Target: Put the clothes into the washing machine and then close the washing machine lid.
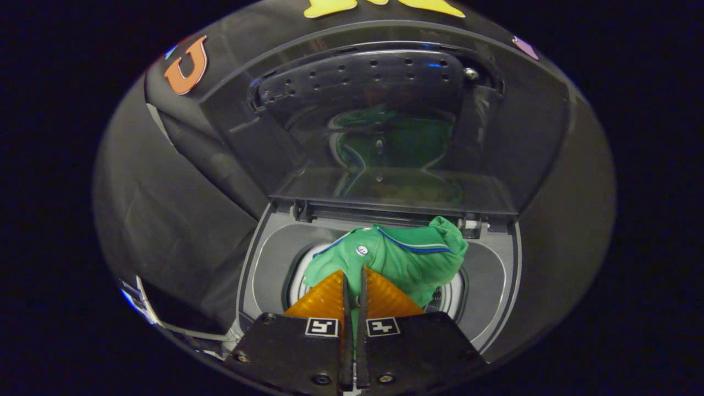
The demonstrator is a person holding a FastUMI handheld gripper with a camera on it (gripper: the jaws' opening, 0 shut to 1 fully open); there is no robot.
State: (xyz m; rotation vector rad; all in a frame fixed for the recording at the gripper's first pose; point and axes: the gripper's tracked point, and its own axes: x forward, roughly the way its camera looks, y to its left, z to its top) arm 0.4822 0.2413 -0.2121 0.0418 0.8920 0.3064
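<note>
The gripper [353, 273] has its orange fingers [324, 300] drawn nearly together, pinching a fold of the green polo shirt [407, 256], which hangs over the drum opening [448, 300] just ahead of them. The shirt seems partly inside the washing machine [269, 247]. Beyond, the lid [385, 126] stands upright, so releasing and closing remain.

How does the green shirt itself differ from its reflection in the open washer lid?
The green shirt is bright and crisp, with a button and a blue-trimmed collar; its reflection in the lid is dim, smeared and warped. The shirt lies bunched over the drum opening, pinched in the claw; the reflection sits higher, on the upright lid. Both read as green.
</note>
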